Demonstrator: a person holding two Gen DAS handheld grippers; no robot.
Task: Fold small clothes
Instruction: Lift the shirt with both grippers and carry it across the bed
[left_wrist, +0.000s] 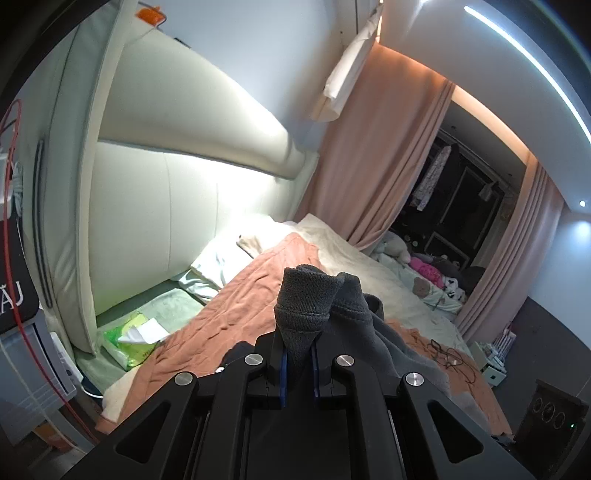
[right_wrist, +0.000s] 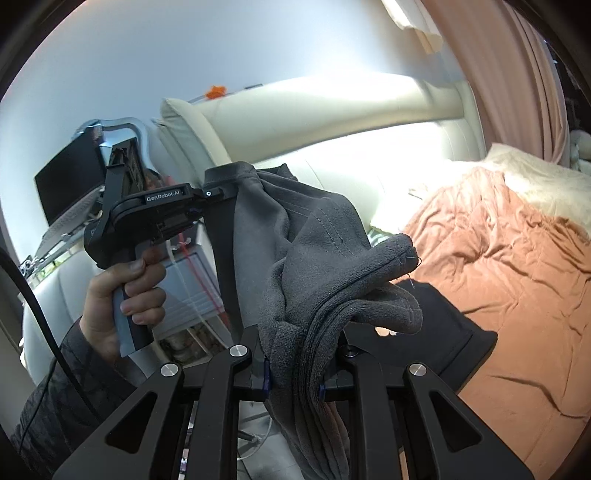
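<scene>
Clearly both claws pinch one dark grey garment (right_wrist: 314, 236) held above the bed (right_wrist: 517, 266): the left claw (left_wrist: 298, 354) clamps a folded hem edge, and the right claw (right_wrist: 293, 376) grips a thick bunch of it. A hand (right_wrist: 110, 295) holds the left claw's handle.

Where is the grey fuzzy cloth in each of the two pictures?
Left wrist view: the grey cloth sits bottom centre, pinched in the left gripper.
Right wrist view: the cloth fills the middle, clamped by the right gripper and, upper left, by the left gripper.
Shared landmark: the orange blanket.
</scene>
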